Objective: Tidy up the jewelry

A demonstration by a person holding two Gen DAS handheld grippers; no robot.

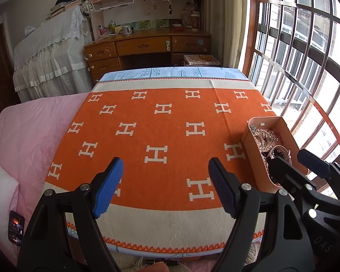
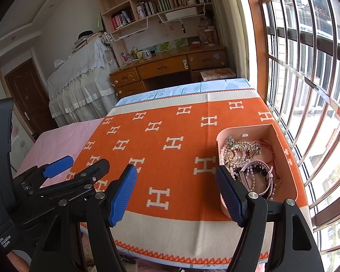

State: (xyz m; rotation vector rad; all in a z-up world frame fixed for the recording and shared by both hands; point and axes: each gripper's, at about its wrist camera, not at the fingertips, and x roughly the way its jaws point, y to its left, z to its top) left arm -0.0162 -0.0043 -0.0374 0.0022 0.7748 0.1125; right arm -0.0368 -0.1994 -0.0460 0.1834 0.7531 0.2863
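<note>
A pink open box (image 2: 285,158) sits at the right side of the orange H-patterned blanket (image 2: 170,158), near the window. It holds a tangle of jewelry (image 2: 244,156): pearl strands, a gold-coloured piece, dark beads and a pink watch (image 2: 258,176). The box also shows in the left wrist view (image 1: 251,158). My right gripper (image 2: 176,192) is open and empty, its right finger just in front of the box's near left corner. My left gripper (image 1: 165,188) is open and empty over the blanket's near middle. The right gripper (image 1: 294,158) appears beside the box in the left wrist view.
The blanket covers a small table with a light blue cloth (image 1: 170,72) beneath. A pink bed (image 1: 27,131) lies to the left. A wooden desk (image 1: 147,45) and bookshelf stand behind. A barred window (image 2: 306,79) runs along the right. A phone (image 1: 16,227) lies on the bed.
</note>
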